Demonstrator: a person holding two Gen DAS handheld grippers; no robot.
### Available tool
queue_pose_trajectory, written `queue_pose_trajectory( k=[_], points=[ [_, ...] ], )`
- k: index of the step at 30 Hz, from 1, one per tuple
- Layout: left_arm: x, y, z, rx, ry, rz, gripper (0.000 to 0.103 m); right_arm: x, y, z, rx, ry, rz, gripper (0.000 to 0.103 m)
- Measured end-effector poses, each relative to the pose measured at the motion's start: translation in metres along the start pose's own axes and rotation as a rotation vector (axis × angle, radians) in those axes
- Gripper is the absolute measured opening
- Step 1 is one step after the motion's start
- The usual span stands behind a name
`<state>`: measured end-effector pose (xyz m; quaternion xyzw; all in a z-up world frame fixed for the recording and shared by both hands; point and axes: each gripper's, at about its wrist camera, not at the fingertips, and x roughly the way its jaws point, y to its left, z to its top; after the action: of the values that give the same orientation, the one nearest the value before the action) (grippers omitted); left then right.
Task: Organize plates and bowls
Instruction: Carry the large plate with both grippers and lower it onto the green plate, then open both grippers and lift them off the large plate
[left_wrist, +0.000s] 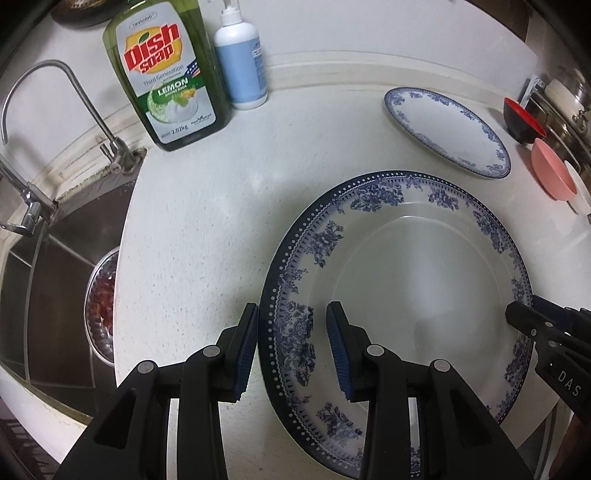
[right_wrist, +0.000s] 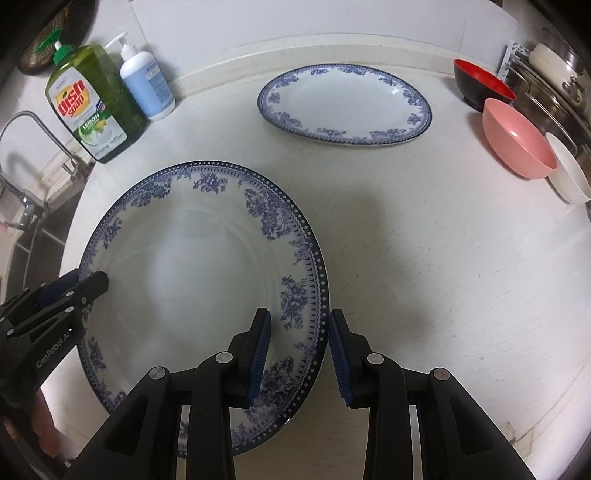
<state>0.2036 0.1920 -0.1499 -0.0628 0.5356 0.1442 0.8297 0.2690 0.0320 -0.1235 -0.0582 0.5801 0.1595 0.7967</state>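
Flanking large plate (left_wrist: 424, 280): oval plate (right_wrist: 343, 103), dish soap (left_wrist: 166, 81)

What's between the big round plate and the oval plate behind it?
Nothing: bare white countertop separates the big round plate from the oval plate. The right wrist view shows it best; the bowls sit off to the right.

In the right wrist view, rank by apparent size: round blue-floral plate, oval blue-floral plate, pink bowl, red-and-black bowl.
1. Round blue-floral plate, though it is nearest the camera.
2. Oval blue-floral plate.
3. Pink bowl.
4. Red-and-black bowl, farther back, so its true size against the pink one is unsure.
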Motion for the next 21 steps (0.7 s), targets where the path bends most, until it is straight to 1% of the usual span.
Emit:
queue_pose_trajectory(
  k=[11, 21],
  points=[
    [0.012, 0.002, -0.001, -0.005, 0.031, 0.001, 0.037, 0.006, 0.004, -0.001, -0.025, 0.010, -0.025, 0.034],
    [0.015, 0.002, -0.002, -0.003, 0.025, 0.010, 0.037, 0.007, 0.006, -0.001, -0.038, -0.007, -0.021, 0.036]
  ],
)
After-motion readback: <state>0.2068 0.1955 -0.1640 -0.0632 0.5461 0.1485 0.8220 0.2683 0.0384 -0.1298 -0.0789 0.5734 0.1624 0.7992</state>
